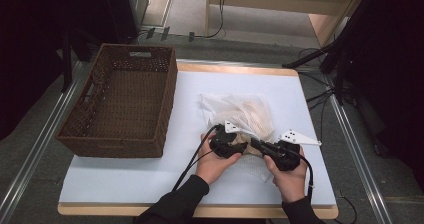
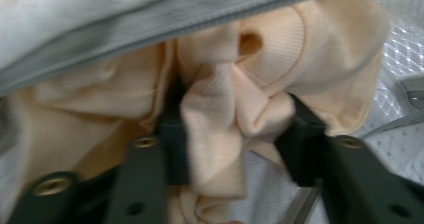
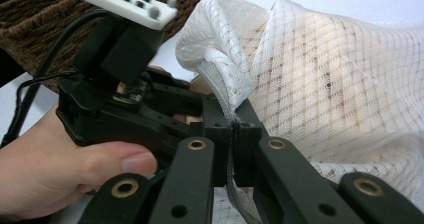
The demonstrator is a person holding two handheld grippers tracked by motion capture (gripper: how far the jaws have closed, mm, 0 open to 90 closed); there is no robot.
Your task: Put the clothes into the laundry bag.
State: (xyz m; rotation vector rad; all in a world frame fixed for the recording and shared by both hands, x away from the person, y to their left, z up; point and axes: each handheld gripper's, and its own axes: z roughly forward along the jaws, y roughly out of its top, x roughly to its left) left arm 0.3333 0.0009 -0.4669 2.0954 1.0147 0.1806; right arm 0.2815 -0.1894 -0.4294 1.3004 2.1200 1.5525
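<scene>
Looking down from the high view, you have the white mesh bag (image 1: 240, 115) lying on the pale table top (image 1: 125, 176), to the right of the brown wicker basket (image 1: 122, 101), with both of your hands working at its near end. Your left gripper (image 1: 239, 145) points into the bag's mouth from the left, and your right gripper (image 1: 260, 145) meets it from the right, the two close together.

In the right gripper view, your right gripper (image 3: 232, 126) has its jaws clenched flat on the grey-edged rim of the mesh bag (image 3: 340, 84); the rim runs straight down between the pads, and the bag's netting billows up and away to the right of them. Your left hand (image 3: 47, 171) and its gripper sit just beside, to the left, in front of the basket (image 3: 45, 9).

In the left gripper view, your left gripper (image 2: 235, 129) reaches under the bag's grey hem (image 2: 150, 29) to the peach cloth (image 2: 235, 99) inside. A bunched fold of that cloth stands between the two jaws, the left pad against it and the right pad touching its far side; the jaws grasp this fold, partly drawn together rather than fully closed. The rest of the cloth spreads out on both sides of the jaws.
</scene>
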